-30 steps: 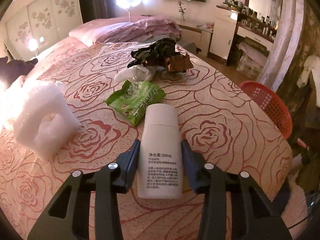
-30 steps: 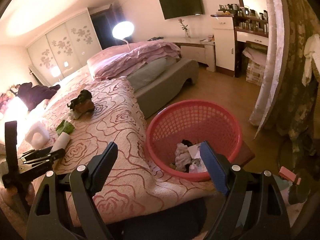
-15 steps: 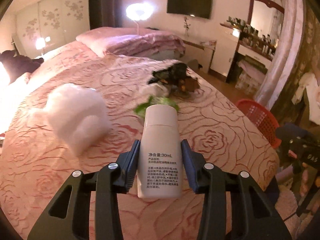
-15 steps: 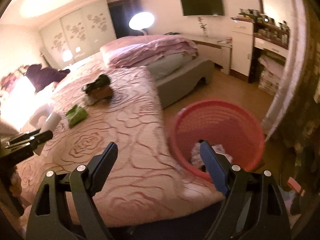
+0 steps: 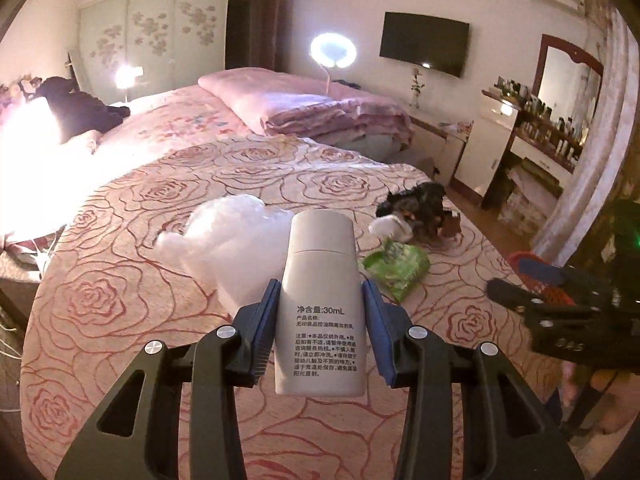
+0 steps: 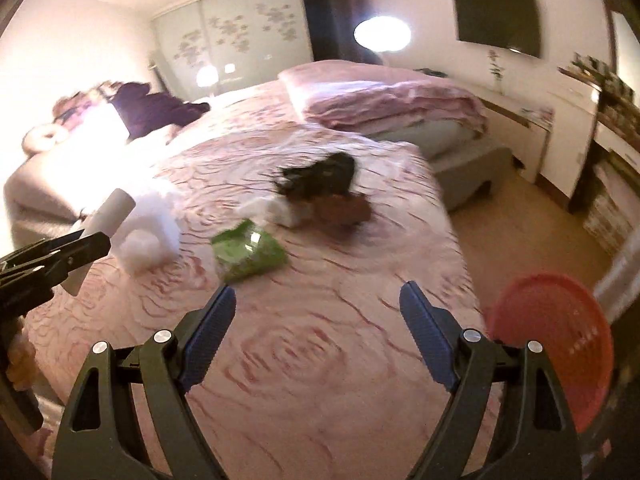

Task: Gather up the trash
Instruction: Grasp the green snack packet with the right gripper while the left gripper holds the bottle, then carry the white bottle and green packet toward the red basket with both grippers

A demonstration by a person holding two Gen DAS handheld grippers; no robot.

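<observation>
Your left gripper (image 5: 320,334) is clamped on the white bottle (image 5: 320,312), the blue pads pressing both of its flat sides just below mid-height. The bottle's long axis runs straight away from you along the fingers, cap end pointing forward over the bed (image 5: 120,240) and flat base toward the camera; from the right wrist view it shows as a pale cylinder (image 6: 108,216) tilted up and to the right, its lower part hidden behind the black fingers. Its label reads "30mL" after three Chinese characters, with several smaller lines of Chinese print beneath that are too fine to make out fully. Your right gripper (image 6: 318,334) stands wide apart with nothing between the jaws, hovering over the rose-patterned bedspread. Ahead of it lies the green snack packet (image 6: 250,254), its printing blurred beyond reading, and beyond that a dark crumpled heap (image 6: 320,178) with a brown scrap and a white wad touching it; motion blur smears all three. A fluffy white bundle (image 5: 228,240) sits beside the bottle, partly hidden behind it in the left view. The red basket (image 6: 560,344) is at the bed's far corner, cut off by the frame edge and the right finger, so its contents cannot be seen.
</observation>
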